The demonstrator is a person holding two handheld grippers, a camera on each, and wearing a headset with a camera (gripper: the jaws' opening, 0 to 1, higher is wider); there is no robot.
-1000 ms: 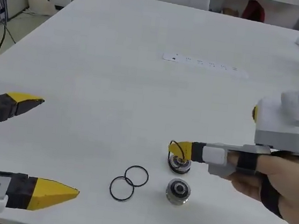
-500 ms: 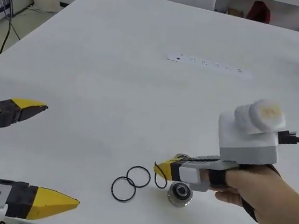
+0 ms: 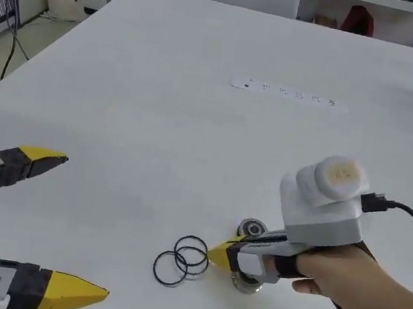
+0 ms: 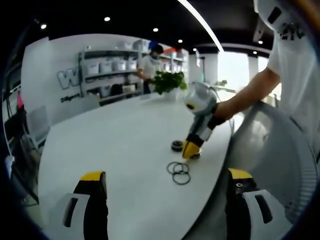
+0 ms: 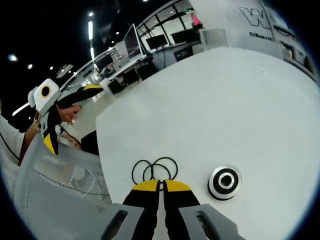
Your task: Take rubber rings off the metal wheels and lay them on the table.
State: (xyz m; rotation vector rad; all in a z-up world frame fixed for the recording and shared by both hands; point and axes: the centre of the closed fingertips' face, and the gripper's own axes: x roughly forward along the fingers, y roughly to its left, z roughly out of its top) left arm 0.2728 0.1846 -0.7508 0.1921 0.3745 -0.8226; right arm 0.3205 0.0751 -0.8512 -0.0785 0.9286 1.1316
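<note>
— What is hovering at 8 o'clock in the head view?
— The left gripper [image 3: 83,224]. Its jaws are standing wide apart, gripping nothing.
— And where are the rubber rings lying?
— Three rubber rings [image 3: 182,259] are lying overlapped on the white table [image 3: 160,104] at about 6 o'clock, off the wheels.
— What is the right gripper doing?
— The right gripper [image 3: 211,255] is pointing toward 9 o'clock, its yellow tips touching the rings. Its jaws are pressing together, and I cannot tell whether a ring is caught between them.
— And the wheels?
— One metal wheel [image 3: 252,228] is standing free at 2 o'clock from those tips. The second wheel [image 3: 248,282] is sitting partly hidden under the gripper, at 4 o'clock from them.
</note>
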